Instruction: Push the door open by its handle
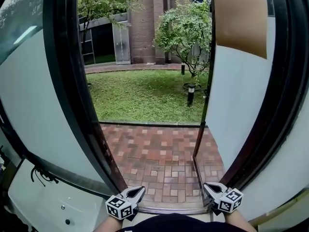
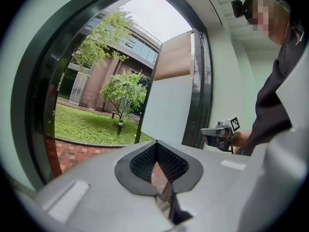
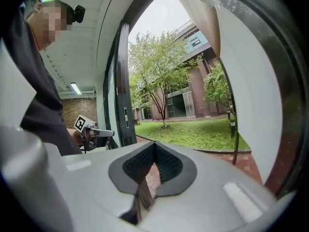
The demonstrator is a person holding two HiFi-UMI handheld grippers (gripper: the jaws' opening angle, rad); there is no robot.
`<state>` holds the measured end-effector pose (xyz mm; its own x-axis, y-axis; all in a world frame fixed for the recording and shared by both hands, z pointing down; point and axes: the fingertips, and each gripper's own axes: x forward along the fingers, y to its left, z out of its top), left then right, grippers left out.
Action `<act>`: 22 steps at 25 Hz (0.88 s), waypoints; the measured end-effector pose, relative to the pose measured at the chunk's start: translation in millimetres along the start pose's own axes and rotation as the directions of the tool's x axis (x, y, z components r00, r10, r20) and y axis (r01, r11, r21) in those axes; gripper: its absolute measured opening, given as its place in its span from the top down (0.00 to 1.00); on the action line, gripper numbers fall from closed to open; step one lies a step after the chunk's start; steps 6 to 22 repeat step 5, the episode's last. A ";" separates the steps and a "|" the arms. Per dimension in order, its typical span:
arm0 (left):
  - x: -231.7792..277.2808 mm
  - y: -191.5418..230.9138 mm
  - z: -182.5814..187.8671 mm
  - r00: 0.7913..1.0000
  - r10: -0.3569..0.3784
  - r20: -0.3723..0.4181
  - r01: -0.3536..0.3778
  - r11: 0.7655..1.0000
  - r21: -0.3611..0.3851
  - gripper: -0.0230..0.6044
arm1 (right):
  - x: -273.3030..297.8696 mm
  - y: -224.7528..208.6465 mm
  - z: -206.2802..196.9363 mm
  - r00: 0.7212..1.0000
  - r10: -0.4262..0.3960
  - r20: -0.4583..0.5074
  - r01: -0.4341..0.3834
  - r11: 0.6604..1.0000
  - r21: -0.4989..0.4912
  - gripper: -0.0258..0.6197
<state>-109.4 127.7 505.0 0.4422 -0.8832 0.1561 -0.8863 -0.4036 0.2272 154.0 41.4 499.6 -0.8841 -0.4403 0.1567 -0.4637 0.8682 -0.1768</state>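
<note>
Door stands wide open, out to the right over the brick patio
Both tongs sit low by the threshold, left gripper and right gripper each pressed together, pinching nothing.

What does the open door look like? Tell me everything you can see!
The door stands swung wide open on the right of the doorway, out over the red brick paving. Its big pane looks whitish and frosted, with a tan patch across the top and a thin dark edge down its free side. It stands upright. No handle shows from here, and nothing is seen gripping it.
</note>
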 end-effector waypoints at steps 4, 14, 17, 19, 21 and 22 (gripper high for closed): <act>5.5 0.4 6.7 1.000 0.001 0.016 -0.001 1.000 0.000 0.96 | 0.0 -4.8 4.9 1.000 0.000 -0.005 0.000 1.000 -0.017 0.96; 6.3 0.8 8.1 1.000 0.002 0.019 -0.002 1.000 -0.001 0.96 | -0.2 -5.8 6.1 1.000 -0.001 -0.006 0.001 1.000 -0.020 0.96; 6.3 0.8 8.1 1.000 0.002 0.019 -0.002 1.000 -0.001 0.96 | -0.2 -5.8 6.1 1.000 -0.001 -0.006 0.001 1.000 -0.020 0.96; 6.3 0.8 8.1 1.000 0.002 0.019 -0.002 1.000 -0.001 0.96 | -0.2 -5.8 6.1 1.000 -0.001 -0.006 0.001 1.000 -0.020 0.96; 6.3 0.8 8.1 1.000 0.002 0.019 -0.002 1.000 -0.001 0.96 | -0.2 -5.8 6.1 1.000 -0.001 -0.006 0.001 1.000 -0.020 0.96; 6.3 0.8 8.1 1.000 0.002 0.019 -0.002 1.000 -0.001 0.96 | -0.2 -5.8 6.1 1.000 -0.001 -0.006 0.001 1.000 -0.020 0.96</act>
